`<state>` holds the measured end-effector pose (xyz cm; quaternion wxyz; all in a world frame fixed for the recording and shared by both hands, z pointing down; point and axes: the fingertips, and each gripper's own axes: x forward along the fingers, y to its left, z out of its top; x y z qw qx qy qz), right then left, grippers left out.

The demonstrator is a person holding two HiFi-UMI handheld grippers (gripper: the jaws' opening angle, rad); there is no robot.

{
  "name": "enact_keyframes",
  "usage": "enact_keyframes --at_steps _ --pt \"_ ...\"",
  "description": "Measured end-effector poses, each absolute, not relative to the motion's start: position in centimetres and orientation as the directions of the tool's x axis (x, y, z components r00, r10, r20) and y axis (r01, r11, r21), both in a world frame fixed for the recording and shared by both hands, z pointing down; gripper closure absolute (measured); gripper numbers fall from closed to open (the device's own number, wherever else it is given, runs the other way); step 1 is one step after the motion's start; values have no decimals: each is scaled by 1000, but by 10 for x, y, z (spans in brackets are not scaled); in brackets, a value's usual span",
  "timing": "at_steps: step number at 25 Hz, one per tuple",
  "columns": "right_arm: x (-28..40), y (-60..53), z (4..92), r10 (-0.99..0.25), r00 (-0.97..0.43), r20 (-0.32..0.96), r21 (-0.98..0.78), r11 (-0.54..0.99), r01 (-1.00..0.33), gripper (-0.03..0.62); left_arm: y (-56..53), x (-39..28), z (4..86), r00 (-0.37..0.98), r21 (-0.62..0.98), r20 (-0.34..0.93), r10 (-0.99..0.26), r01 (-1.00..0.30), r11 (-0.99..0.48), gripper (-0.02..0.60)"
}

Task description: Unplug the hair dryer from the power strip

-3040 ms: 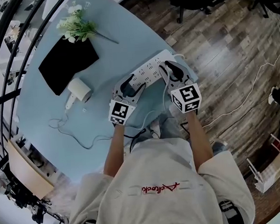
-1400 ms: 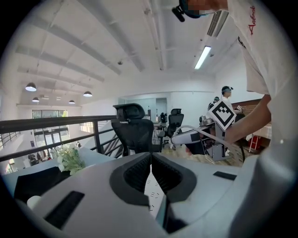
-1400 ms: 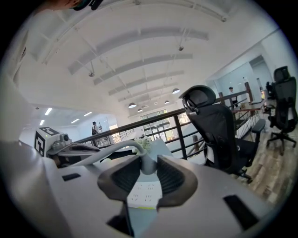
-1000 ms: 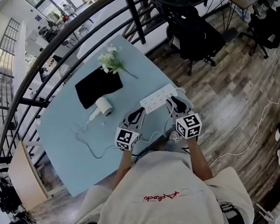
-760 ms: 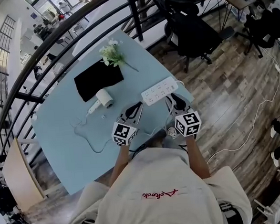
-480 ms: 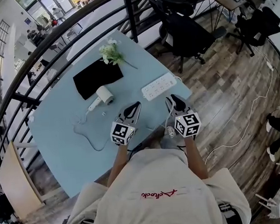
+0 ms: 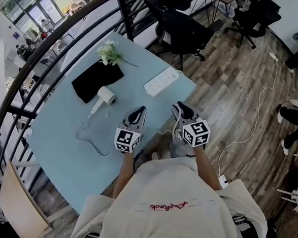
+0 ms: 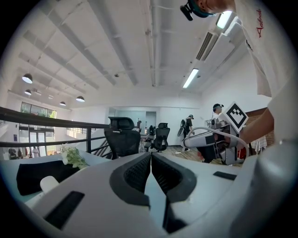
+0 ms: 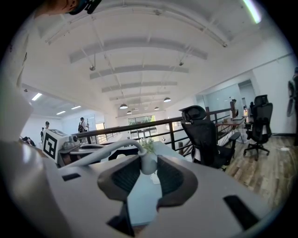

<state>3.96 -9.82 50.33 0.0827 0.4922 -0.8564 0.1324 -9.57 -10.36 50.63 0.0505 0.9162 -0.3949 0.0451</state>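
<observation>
From the head view, a pale blue table [image 7: 60, 158] stands beside a dark metal railing [image 7: 41, 39] over a wooden plank floor [image 7: 238, 84]. A long white power strip [image 7: 161, 81] lies near the table's far right edge, with no plug seen in it. A white hair dryer [image 7: 102, 97] lies against a black rectangular mat [image 7: 96, 80], and a bunch of white flowers with green leaves [image 7: 109, 53] sits at the mat's far corner. The dryer's thin white cord [image 7: 92, 143] loops over the tabletop and runs off toward the right gripper [image 7: 178, 108]. Both the right gripper and the left gripper [image 7: 140, 110] hang at the near table edge, well apart from the power strip. In the left gripper view, the left gripper [image 8: 150, 155] has its ribbed dark pads pressed together with nothing between them. Beyond it show the mat [image 8: 32, 174], the dryer's white barrel [image 8: 49, 182], the flowers [image 8: 72, 157] and a black office chair [image 8: 121, 137]. In the right gripper view, the right gripper [image 9: 148, 161] is clamped on a white plug [image 9: 145, 166] that stands upright between the pads. The cord [image 9: 107, 151] arches off the plug's top to the left, and the flowers [image 9: 148, 145] and a black office chair [image 9: 205, 135] stand behind.
</observation>
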Motion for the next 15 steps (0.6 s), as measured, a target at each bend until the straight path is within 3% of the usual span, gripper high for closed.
enact_keyframes --at_steps 15 --pt "68 -38 489 -811 -531 247 -132 514 -847 471 -51 -62 495 674 51 109 -730 -738 -673 565"
